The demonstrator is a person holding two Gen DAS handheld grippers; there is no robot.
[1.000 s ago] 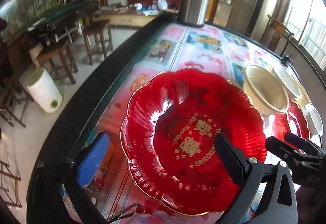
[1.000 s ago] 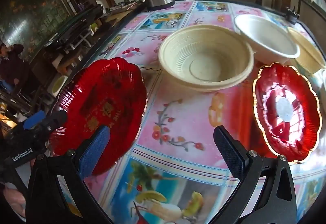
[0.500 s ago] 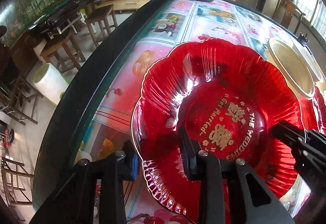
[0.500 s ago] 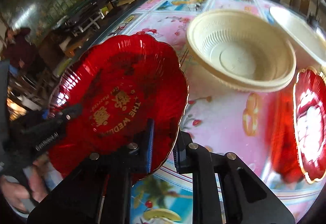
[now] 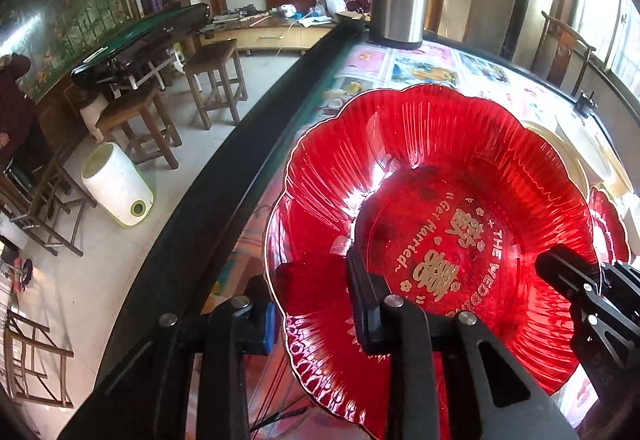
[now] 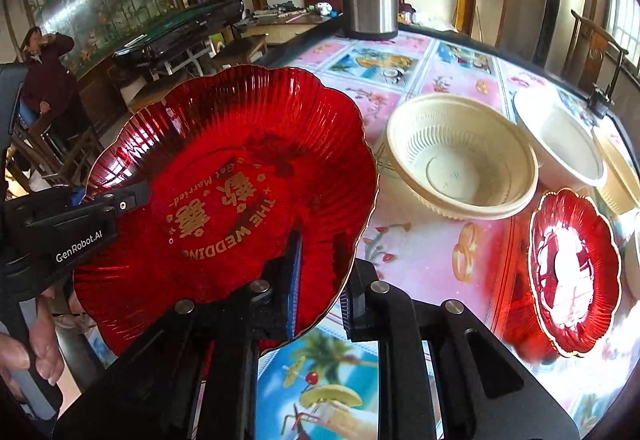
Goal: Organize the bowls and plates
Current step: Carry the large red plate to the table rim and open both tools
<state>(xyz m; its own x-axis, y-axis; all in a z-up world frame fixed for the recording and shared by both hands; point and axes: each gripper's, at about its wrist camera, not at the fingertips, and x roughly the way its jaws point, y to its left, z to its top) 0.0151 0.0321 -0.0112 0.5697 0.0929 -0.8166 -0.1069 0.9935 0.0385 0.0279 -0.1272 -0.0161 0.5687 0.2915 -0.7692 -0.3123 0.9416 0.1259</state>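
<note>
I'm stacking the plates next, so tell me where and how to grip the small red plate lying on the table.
Grip the small red plate by its scalloped gold rim, one finger above and one below. It lies flat and shallow, so only the edge offers a pinch. Come from its near side, since the cream bowl crowds the far side.

A: What colour is the big plate (image 6: 240, 176)?

B: Clear deep red, ribbed like a fan, thin gold rim, gold lettering and characters in the middle. The small plate (image 6: 576, 272) is the same red with a gold edge.

A: And the bowls?

B: The ribbed bowl (image 6: 460, 164) is cream; the bowl behind it (image 6: 560, 136) is white.

A: The tabletop (image 6: 420, 240)?

B: Pink squares with flowers and rings, blue ones with fruit and palm trees, dark edge.

A: The tools?

B: The left tool (image 5: 316, 304) and right tool (image 6: 320, 280) are black with blue pads.
</note>
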